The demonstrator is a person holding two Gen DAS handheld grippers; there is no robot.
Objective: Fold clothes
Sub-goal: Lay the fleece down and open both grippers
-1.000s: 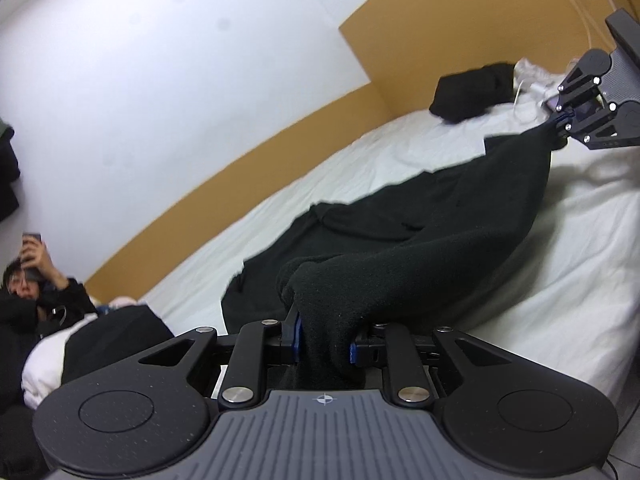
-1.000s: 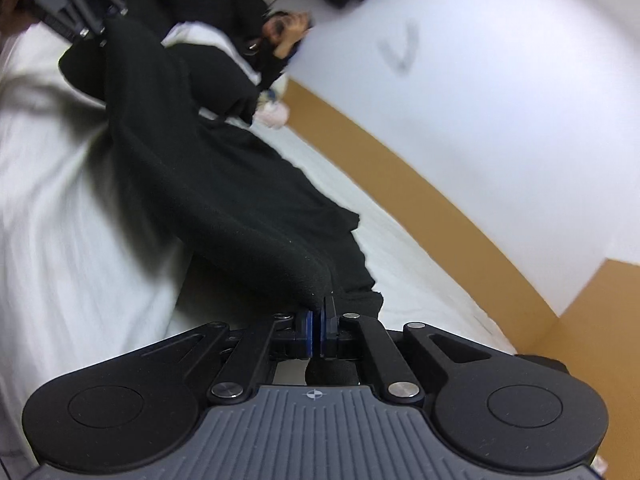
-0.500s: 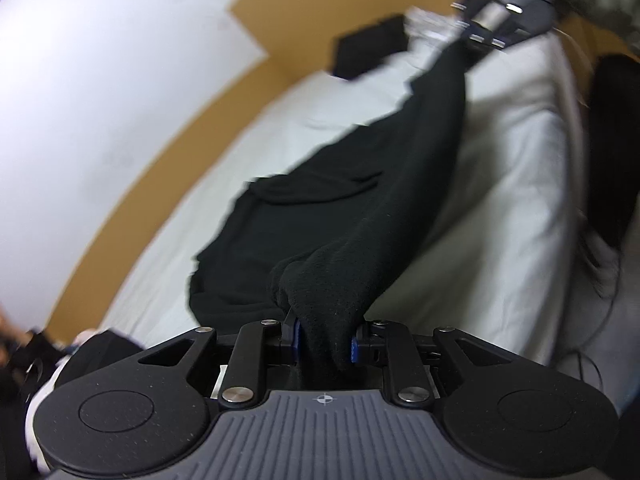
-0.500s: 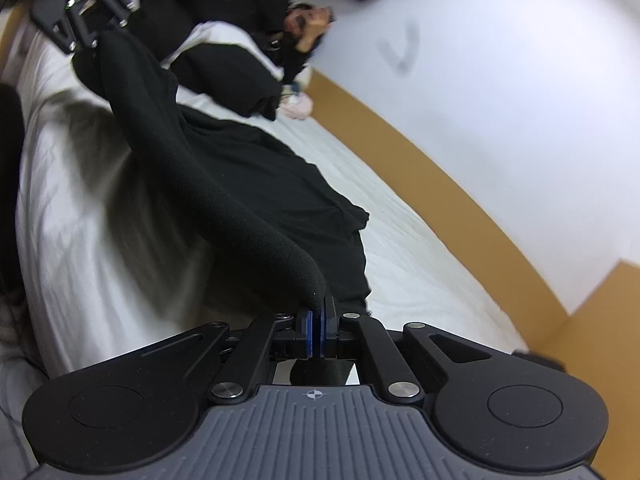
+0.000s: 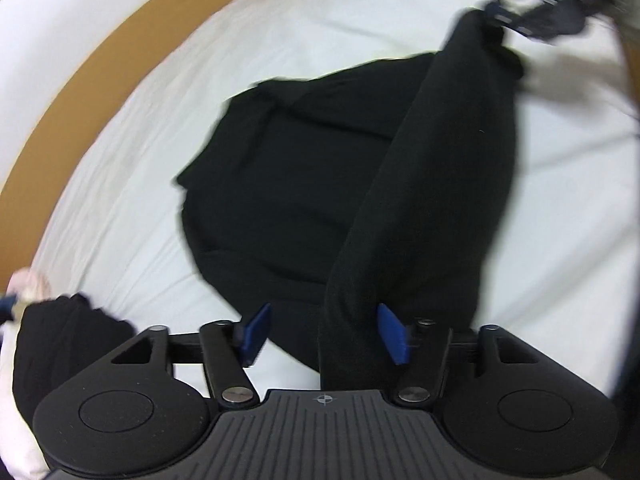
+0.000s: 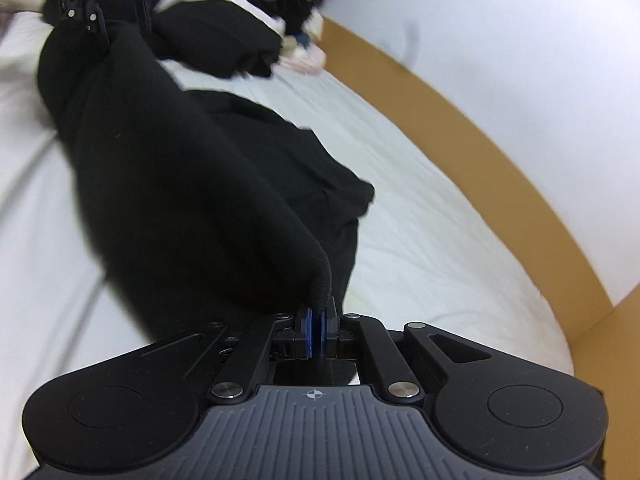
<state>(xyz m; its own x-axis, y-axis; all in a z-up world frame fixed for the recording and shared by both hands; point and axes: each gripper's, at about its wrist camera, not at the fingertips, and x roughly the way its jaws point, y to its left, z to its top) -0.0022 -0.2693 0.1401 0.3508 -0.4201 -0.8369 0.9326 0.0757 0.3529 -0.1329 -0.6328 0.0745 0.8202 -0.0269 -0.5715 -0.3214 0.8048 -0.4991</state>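
Matt, fuzzy black fleece garment [image 5: 304, 200] lies on smooth, lightly creased white cotton sheet [image 5: 132, 184].

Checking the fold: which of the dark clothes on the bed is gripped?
The long black garment in mid-bed: right gripper pinches its end, left gripper is opening around it. The other dark piles lie untouched.

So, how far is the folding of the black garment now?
Done: one edge of the garment is lifted over its body on the bed. In hand: right tongs pinch it; left tongs are opening, cloth between them. Left: lay it flat and finish folding.
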